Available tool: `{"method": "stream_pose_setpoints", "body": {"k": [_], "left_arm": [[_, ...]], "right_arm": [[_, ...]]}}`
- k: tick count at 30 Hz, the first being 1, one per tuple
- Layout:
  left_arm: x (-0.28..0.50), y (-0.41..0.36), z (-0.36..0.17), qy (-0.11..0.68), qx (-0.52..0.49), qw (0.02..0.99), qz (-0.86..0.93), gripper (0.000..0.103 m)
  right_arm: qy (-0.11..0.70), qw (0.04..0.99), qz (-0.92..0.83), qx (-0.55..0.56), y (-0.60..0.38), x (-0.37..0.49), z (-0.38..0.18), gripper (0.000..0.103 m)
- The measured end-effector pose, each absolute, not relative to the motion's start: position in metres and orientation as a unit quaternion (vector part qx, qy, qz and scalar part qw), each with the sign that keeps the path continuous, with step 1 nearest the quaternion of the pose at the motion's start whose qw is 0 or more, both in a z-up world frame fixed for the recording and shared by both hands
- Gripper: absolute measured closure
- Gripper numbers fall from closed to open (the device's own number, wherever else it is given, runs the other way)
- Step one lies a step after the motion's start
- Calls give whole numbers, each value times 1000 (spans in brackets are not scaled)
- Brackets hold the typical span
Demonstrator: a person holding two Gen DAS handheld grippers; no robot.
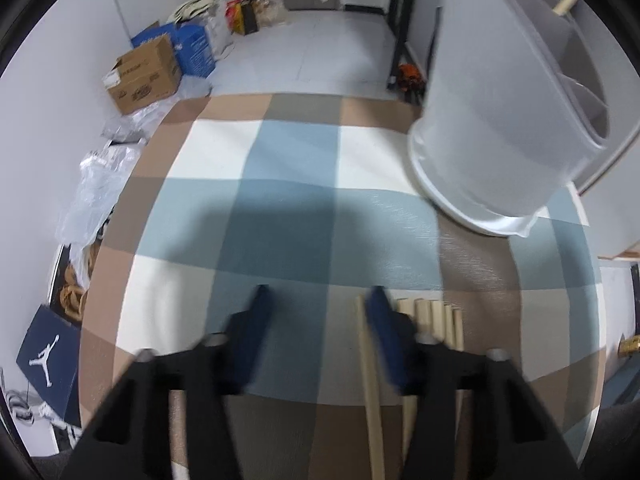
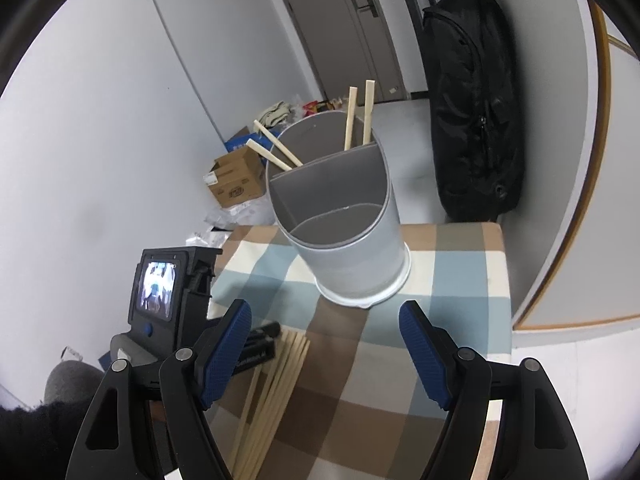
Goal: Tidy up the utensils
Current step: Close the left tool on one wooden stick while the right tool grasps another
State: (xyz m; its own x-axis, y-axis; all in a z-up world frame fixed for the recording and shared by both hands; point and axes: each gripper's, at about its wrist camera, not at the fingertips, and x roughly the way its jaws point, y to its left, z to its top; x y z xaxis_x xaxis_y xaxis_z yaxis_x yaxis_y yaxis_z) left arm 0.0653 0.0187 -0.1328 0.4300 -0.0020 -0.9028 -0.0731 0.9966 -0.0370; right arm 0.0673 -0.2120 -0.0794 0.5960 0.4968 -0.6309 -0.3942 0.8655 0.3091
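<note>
A white Jumpman figure, the Jordan brand mark, stands on a dark blue box [image 1: 48,354] on the floor. Printing on the cardboard box [image 1: 145,76] is too blurred to read.

Left gripper [image 1: 318,300] jaws spread wide, low and angled forward. Right gripper [image 2: 326,316] jaws wide apart, holding nothing.
</note>
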Motion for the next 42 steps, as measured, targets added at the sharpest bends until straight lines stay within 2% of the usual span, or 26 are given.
{"method": "stream_pose_setpoints", "body": {"k": [1,3,4,14,15,18,21,30,32,34,39,40,42], "left_arm": [[65,18,-132,531,-35,846,18,89],[65,17,-132,533,-46,845,7,101],[66,20,-132,533,-58,844,2,101],[60,65,-125,513,-176,840,-1,103],[56,72,-120,502,-187,844,1,103],[51,83,-110,474,-204,857,13,103],[43,98,-99,442,-239,864,20,103],[42,125,-87,397,-283,873,6,103],[41,128,-87,398,-289,871,0,103],[39,135,-90,406,-303,862,-10,103],[38,150,-96,428,-335,839,-17,103],[39,153,-99,432,-338,836,-14,103],[39,154,-97,437,-335,835,-13,103]], "right_arm": [[376,890,250,65,-212,67,-81,27],[383,888,248,57,-210,67,-84,27],[389,886,248,53,-210,68,-86,27],[439,860,260,9,-186,70,-117,27],[444,856,264,4,-182,71,-120,28],[464,841,278,-10,-168,73,-130,46],[473,831,293,-18,-153,72,-136,52],[519,793,319,19,-107,93,-161,52],[524,794,309,4,-97,99,-165,55],[530,794,299,-8,-90,104,-166,62],[555,783,280,-39,-72,117,-177,67],[554,785,275,-43,-71,119,-176,72],[560,783,268,-45,-69,122,-177,71]]}}
